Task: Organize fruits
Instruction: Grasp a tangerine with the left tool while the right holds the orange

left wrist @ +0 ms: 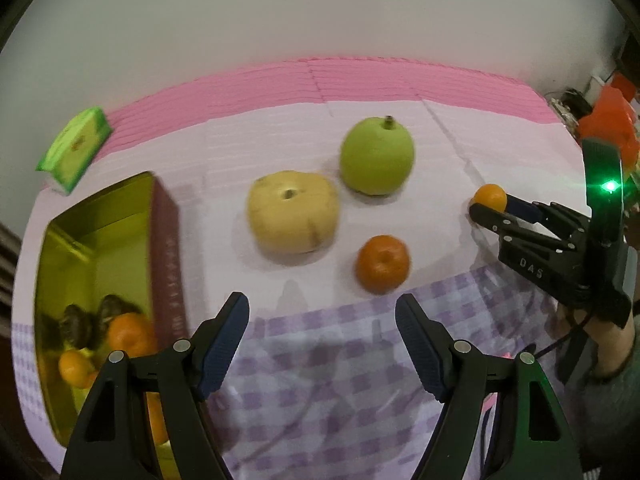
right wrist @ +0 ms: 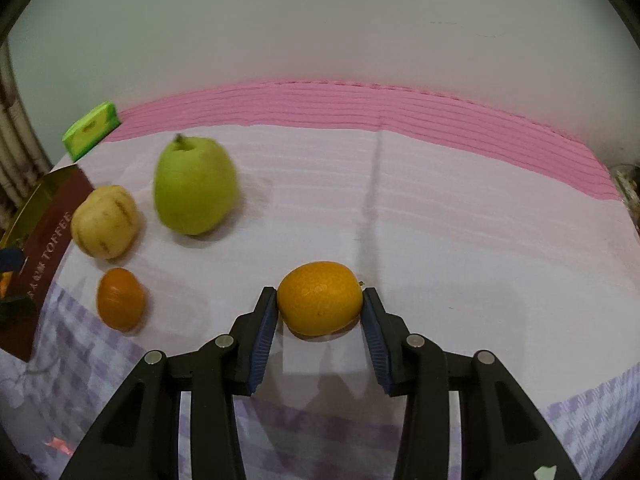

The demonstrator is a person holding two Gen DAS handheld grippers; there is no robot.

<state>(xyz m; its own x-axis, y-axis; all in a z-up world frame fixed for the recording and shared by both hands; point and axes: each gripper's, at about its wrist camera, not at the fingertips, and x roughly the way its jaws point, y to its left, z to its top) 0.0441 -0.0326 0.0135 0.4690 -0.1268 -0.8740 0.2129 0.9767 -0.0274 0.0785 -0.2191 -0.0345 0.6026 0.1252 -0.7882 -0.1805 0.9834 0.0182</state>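
Kumquat (right wrist: 320, 298), oval, glossy orange, dimpled skin, tiny green stem nub.

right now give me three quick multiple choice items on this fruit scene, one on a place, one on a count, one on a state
1. Where does the green pear sit relative to the yellow apple in the left wrist view?
A. inside the tin
B. behind it and to the right, on the cloth
C. between the left jaws

2. How many fruits lie loose on the cloth outside the gold tin, not counting the one that is gripped?
A. one
B. three
C. five

3. What state is the right gripper in?
A. shut on the small orange citrus
B. wide open over nothing
C. shut on the pear

Answers: 1 B, the pear stands past the apple toward the pink strip. 2 B, pear, apple and the mandarin. 3 A, both pads press the citrus's sides.
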